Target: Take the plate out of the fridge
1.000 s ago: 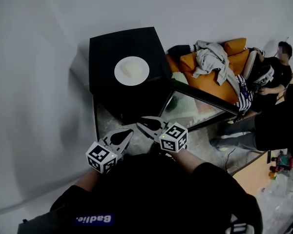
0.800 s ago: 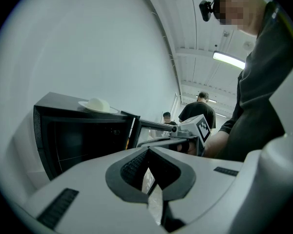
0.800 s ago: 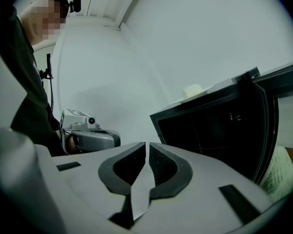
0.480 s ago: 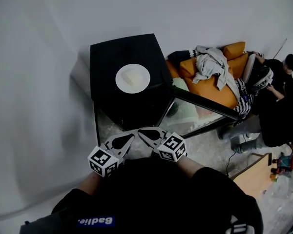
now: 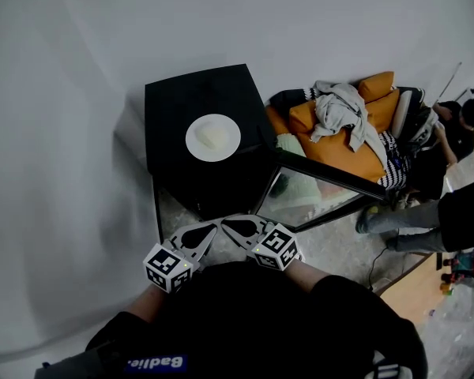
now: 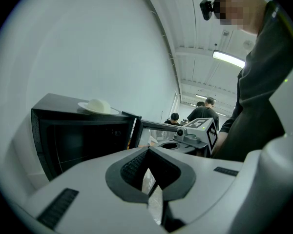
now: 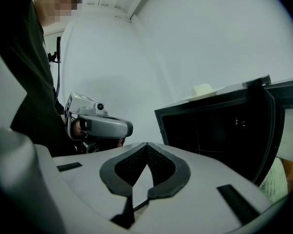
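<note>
The plate (image 5: 213,137) sat on top of the black fridge (image 5: 182,93), whose door (image 5: 320,172) stood open. The left claw (image 5: 212,227) and right claw (image 5: 225,223) were both closed and empty, side by side, well short of the fridge.

Black fridge (image 5: 189,93) standing on speckled grey floor (image 5: 340,247) against a white wall, flat fridge top carrying one white plate (image 5: 194,139) near its centre, pale lump of food (image 5: 215,136) on the plate, glass door (image 5: 300,194) open to the right.
</note>
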`<move>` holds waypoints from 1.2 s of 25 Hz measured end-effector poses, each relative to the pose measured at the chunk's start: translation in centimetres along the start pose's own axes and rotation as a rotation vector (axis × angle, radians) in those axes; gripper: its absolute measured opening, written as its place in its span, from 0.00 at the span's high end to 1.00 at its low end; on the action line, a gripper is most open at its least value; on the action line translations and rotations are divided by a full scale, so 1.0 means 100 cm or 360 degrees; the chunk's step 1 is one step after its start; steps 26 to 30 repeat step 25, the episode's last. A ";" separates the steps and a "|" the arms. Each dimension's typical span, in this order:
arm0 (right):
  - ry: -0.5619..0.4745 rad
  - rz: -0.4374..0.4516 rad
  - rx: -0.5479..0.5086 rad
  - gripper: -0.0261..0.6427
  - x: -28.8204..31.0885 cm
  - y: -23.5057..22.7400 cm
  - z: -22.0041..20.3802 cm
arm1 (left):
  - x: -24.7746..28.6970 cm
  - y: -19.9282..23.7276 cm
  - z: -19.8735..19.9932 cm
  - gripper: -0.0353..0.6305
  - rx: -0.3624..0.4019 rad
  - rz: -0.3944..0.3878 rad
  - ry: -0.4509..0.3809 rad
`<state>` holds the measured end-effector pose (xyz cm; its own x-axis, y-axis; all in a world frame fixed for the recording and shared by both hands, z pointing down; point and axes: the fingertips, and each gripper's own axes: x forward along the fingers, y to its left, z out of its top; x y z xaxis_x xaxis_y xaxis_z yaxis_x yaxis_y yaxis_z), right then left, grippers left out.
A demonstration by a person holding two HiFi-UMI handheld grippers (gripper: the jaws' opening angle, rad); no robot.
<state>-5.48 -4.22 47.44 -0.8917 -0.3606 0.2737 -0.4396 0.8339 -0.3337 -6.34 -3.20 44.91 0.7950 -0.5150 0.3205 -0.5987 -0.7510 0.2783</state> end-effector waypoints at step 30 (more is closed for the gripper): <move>-0.0002 0.0020 0.0019 0.94 -0.008 0.006 -0.008 | -0.001 -0.012 0.000 0.95 0.0013 0.0005 0.0012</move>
